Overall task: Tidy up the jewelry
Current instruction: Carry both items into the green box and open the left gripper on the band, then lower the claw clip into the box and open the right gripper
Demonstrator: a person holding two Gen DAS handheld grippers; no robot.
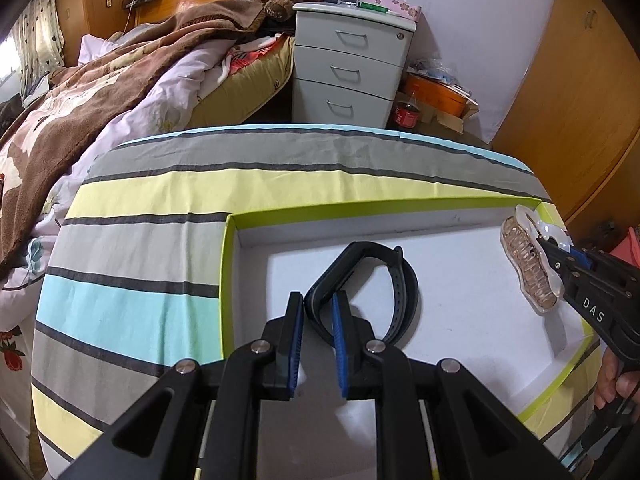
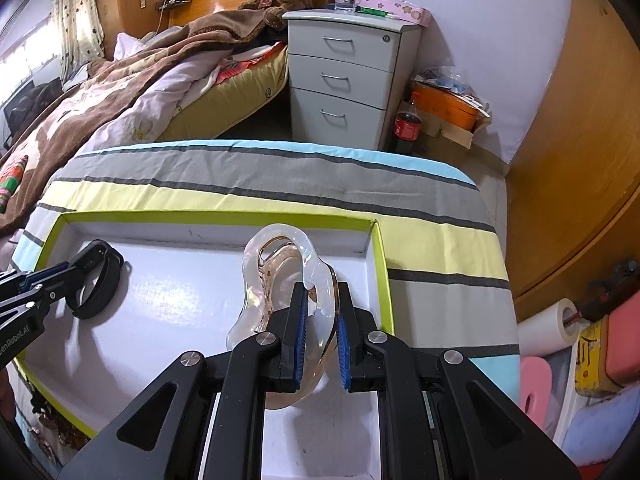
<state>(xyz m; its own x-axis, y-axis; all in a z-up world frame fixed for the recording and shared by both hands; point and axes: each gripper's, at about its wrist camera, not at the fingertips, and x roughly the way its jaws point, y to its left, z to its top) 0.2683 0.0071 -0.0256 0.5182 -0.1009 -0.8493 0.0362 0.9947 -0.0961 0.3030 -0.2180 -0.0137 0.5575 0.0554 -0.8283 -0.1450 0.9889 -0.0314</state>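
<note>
A shallow white tray with a lime-green rim (image 1: 227, 280) (image 2: 224, 216) lies on a striped cloth. My left gripper (image 1: 318, 300) is shut on the edge of a black wristband (image 1: 400, 276), which rests in the tray's left part; it also shows in the right wrist view (image 2: 100, 280). My right gripper (image 2: 322, 292) is shut on a clear plastic pouch (image 2: 276, 276) with a rose-gold bracelet inside, held above the tray's right part. The pouch (image 1: 528, 264) and the right gripper (image 1: 548, 242) also show in the left wrist view.
The striped cloth (image 1: 160, 208) covers a rounded table. Behind it are a bed with a brown blanket (image 1: 120, 80), a white three-drawer cabinet (image 1: 348, 72), a cola bottle (image 2: 408, 124) and an orange box (image 2: 448, 108). A paper roll (image 2: 548, 328) lies at the right.
</note>
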